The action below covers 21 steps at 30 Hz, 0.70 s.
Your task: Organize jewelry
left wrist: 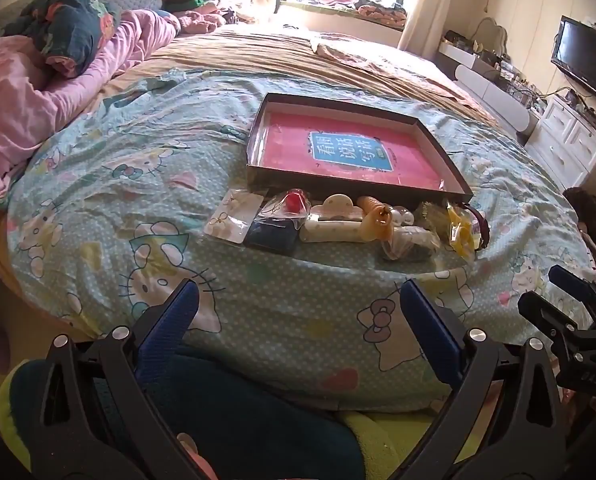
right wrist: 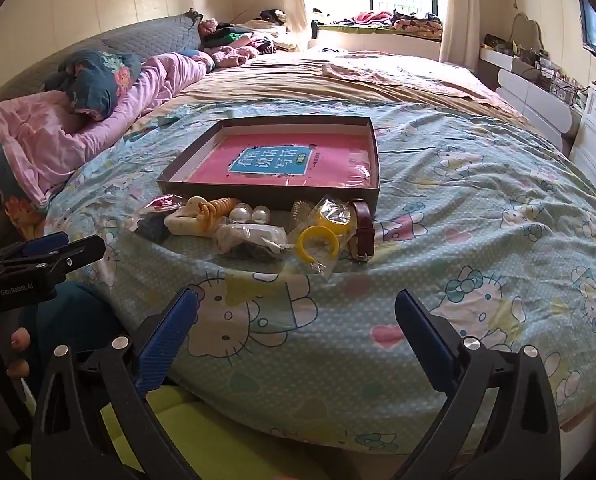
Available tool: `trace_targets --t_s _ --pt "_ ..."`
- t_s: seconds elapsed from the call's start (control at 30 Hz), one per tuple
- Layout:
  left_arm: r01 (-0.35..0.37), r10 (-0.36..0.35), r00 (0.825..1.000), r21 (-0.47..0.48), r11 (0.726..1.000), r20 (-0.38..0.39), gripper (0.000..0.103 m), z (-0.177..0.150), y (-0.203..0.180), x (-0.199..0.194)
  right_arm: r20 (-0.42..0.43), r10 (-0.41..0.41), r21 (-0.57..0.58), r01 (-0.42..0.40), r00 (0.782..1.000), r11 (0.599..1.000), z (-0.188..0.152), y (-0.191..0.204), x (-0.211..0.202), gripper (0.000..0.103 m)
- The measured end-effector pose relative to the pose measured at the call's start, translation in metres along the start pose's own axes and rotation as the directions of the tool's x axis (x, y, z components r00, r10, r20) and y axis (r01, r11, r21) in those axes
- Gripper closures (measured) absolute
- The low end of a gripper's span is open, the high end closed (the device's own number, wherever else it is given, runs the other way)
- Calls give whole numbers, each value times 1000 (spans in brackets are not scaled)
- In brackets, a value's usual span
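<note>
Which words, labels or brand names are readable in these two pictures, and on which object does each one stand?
"GenRobot.AI": on the black body of the left tongs, seen from the right wrist.
"看图说话写话": large white characters on the blue panel of the pink book lying in the shallow dark cardboard box.
Smaller print beside that panel: too blurred to read.

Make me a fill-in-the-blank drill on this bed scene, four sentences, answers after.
1. The book lies inside the ____.
2. Both the left gripper and the right gripper have their jaws ____.
3. The jewelry is lined up along the box's ____ side.
4. The brown strap lies at the row's ____ end.

Answers: box; open; near; right
</note>
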<state>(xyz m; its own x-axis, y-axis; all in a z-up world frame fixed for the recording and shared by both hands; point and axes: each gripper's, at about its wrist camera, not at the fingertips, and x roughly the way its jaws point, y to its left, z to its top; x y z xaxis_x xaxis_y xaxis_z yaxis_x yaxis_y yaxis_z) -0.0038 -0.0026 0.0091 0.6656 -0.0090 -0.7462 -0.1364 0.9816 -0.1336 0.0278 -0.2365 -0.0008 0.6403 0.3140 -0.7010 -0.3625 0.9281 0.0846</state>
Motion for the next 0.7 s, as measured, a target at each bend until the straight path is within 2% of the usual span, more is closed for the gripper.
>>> trace_targets --t_s 0.7 --pt "1 -1 1000 1 1000 10 9 1 -1 -3 11 9 -9 -9 1000 1000 0 6 -6 4"
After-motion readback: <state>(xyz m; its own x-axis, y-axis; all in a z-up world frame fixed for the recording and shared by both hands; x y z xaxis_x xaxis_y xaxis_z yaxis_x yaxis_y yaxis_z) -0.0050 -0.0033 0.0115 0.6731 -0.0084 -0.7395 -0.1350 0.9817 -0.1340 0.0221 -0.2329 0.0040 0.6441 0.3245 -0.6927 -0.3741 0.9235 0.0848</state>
